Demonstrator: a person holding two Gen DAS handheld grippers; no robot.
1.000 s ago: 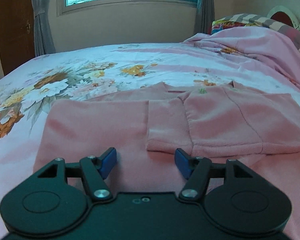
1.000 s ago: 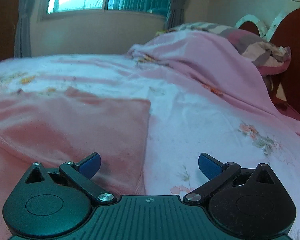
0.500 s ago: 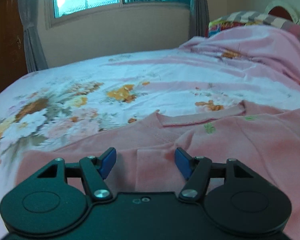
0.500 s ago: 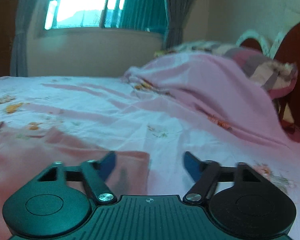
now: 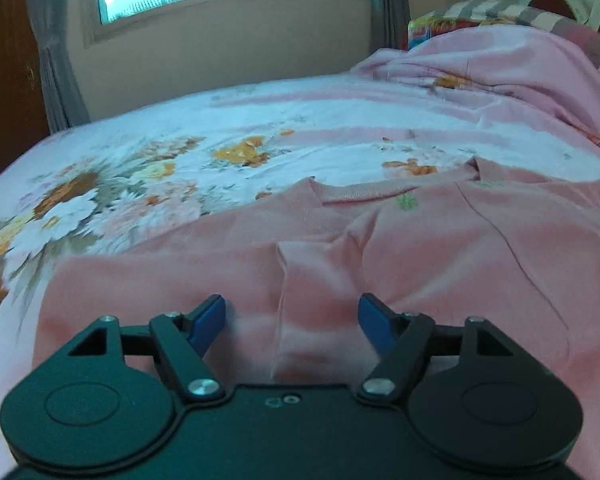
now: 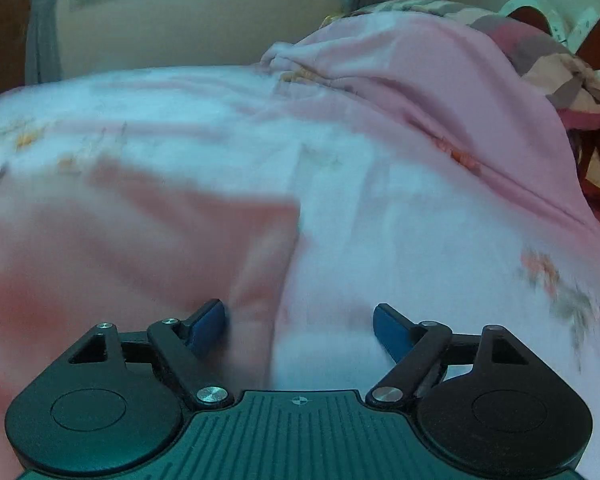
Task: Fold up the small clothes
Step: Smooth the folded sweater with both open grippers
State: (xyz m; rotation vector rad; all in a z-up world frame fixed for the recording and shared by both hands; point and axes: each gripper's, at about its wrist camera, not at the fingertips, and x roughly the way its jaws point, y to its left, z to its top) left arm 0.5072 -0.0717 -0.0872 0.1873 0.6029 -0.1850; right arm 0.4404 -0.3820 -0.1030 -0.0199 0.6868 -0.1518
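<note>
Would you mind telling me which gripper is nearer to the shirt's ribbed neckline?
Left. The left gripper, jaws opening, sits over the pink shirt with the neckline straight ahead. The right gripper, also opening, straddles the shirt's side edge; no neckline shows there.

We see one small salmon-pink knit top [image 5: 440, 248] lying flat, face up, on the bed. In the left wrist view its ribbed neckline [image 5: 364, 192] sits toward 12 o'clock, with a small green motif [image 5: 406, 202] just below it. One sleeve [image 5: 316, 300] is folded inward over the body, its edge running toward 6 o'clock. In the blurred right wrist view, we find the top [image 6: 140, 248] at 9 o'clock, its side edge running from centre to 6 o'clock.
</note>
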